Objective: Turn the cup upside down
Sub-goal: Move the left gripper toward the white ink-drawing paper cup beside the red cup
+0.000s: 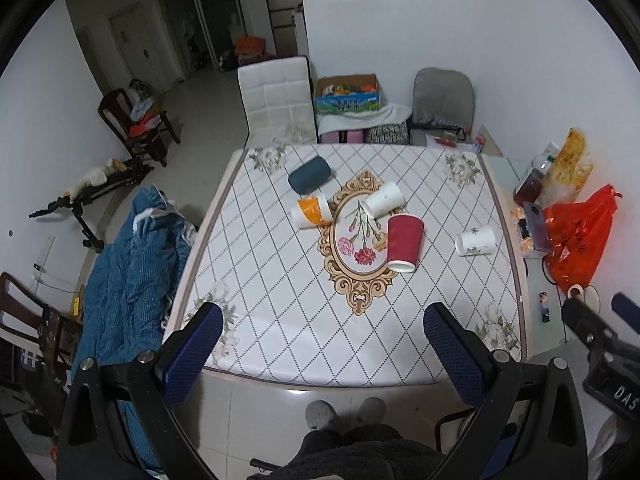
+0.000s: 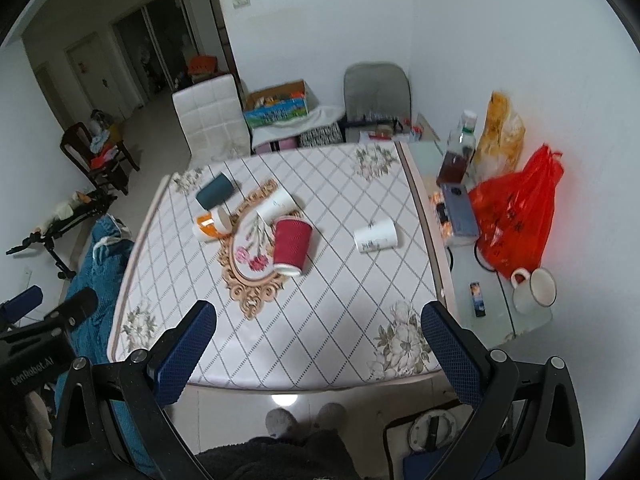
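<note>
left wrist view: five paper cups lie on their sides around the oval flower medallion (image 1: 360,240) of the quilted white table cover (image 1: 280,312). the ribbed red paper cup (image 1: 404,243) rests on the medallion's right edge. left gripper (image 1: 325,354) and right gripper (image 2: 319,352) both gape wide, holding nothing.

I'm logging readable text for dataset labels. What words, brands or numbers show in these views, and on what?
"GenRobot.AI": white lettering on the black left gripper body, seen from the right wrist view.
"DAS": cut-off lettering on the black right gripper body, seen from the left wrist view.
Too small or blurred: print on the white paper cup, red plastic bag and colourful cardboard box.
</note>
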A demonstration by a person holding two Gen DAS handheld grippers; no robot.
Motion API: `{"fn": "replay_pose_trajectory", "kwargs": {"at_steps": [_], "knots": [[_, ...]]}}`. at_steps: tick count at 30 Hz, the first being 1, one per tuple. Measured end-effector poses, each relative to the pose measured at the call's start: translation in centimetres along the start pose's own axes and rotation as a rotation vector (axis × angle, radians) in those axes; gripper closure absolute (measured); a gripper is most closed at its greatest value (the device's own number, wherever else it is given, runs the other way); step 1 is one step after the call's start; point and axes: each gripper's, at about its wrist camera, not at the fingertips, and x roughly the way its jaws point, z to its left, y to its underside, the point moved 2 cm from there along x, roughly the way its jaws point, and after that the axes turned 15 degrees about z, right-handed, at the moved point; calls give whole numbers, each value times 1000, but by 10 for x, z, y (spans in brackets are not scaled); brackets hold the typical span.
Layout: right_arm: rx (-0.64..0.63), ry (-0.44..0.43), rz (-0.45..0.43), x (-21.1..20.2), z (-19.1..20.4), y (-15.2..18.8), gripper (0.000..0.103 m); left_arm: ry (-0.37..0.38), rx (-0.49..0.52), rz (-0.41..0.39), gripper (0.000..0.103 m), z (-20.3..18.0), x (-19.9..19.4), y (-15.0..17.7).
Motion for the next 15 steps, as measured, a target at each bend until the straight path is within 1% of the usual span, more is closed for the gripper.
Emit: {"fn": "replay_pose_trajectory", "kwargs": {"at_steps": [5,7,15], "knots": [[9,-13,83,48,-23,-11,0,-21,1,68,0,-22,38,-15],[11,-10,115,67,-31,-15,0,-26,5,82,0,-29,49,-20],[38,-6,229,138,-44,-30,0,-30,29,176,0,-43,102,-43]]}}
